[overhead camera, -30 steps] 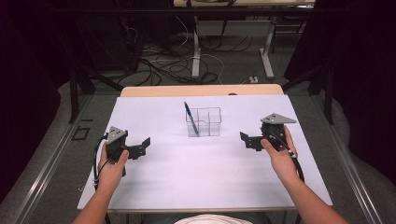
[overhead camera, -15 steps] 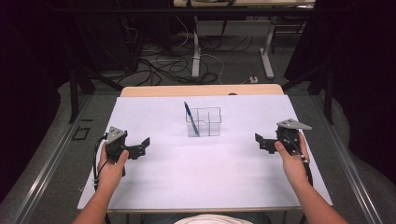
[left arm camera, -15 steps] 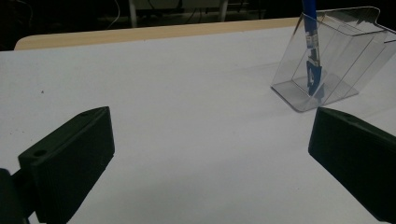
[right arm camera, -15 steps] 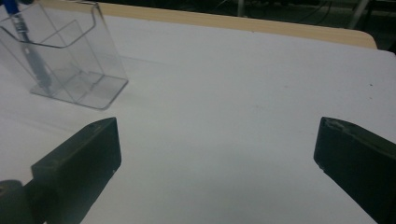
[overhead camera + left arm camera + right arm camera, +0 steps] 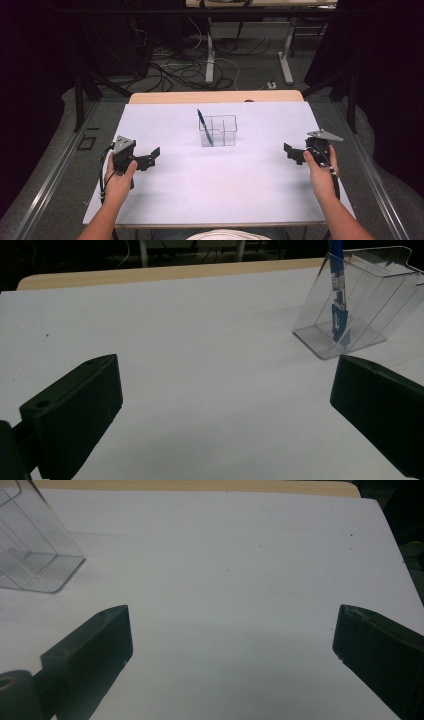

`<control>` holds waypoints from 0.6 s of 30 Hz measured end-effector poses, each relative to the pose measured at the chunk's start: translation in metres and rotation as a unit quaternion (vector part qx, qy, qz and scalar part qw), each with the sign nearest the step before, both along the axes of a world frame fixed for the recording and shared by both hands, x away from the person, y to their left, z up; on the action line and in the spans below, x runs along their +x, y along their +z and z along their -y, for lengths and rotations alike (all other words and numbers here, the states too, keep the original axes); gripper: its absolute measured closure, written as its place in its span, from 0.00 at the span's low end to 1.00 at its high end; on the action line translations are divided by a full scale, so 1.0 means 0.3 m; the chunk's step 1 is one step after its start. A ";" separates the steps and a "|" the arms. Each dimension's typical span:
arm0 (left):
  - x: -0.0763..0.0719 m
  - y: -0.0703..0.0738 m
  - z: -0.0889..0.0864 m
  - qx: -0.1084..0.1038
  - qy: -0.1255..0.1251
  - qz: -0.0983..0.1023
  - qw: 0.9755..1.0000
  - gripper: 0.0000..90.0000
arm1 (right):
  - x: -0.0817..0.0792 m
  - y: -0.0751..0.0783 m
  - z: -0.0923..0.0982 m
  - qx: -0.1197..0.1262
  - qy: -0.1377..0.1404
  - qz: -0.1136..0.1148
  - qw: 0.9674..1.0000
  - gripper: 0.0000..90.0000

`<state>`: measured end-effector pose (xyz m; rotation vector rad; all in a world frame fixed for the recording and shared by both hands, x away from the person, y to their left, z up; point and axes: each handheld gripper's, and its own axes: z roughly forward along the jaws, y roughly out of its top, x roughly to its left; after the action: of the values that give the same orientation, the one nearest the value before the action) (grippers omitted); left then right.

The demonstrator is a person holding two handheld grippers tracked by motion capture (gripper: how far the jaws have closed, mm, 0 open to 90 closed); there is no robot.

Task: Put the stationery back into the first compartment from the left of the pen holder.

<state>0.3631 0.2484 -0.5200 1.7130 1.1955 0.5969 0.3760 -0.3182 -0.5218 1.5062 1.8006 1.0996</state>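
Note:
A clear plastic organizer (image 5: pixel 222 131) stands at the middle of the white table top (image 5: pixel 225 190), with a blue pen (image 5: pixel 204 126) leaning upright in its left compartment. My left gripper (image 5: pixel 150 158) rests at the left of the table, open, with nothing between its fingers. At the right edge my right gripper (image 5: pixel 294 154) is held open and empty too. In the left gripper view the wide-open left gripper (image 5: pixel 225 410) faces bare table, with the organizer (image 5: pixel 370 300) and pen (image 5: pixel 338 305) ahead to the right. In the right gripper view the right gripper (image 5: pixel 230 650) has the organizer (image 5: pixel 35 545) at the upper left.
A strip of wooden table edge (image 5: pixel 215 96) runs along the far side of the white top. Beyond it lie floor cables (image 5: pixel 170 70) and desk legs (image 5: pixel 210 50). Dark frame bars (image 5: pixel 80 90) stand at both sides.
My right gripper has moved to the right, away from the organizer, toward the table's right edge. The left gripper, organizer and pen have stayed put.

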 end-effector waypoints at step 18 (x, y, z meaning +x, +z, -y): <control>0.004 -0.005 -0.008 -0.002 0.007 -0.006 1.000 0.00 | 0.012 -0.050 0.032 0.015 -0.026 -0.028 0.999 0.05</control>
<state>0.3641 0.2509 -0.5216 1.7082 1.2182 0.5926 0.3798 -0.3279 -0.5367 1.6071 1.7799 1.0737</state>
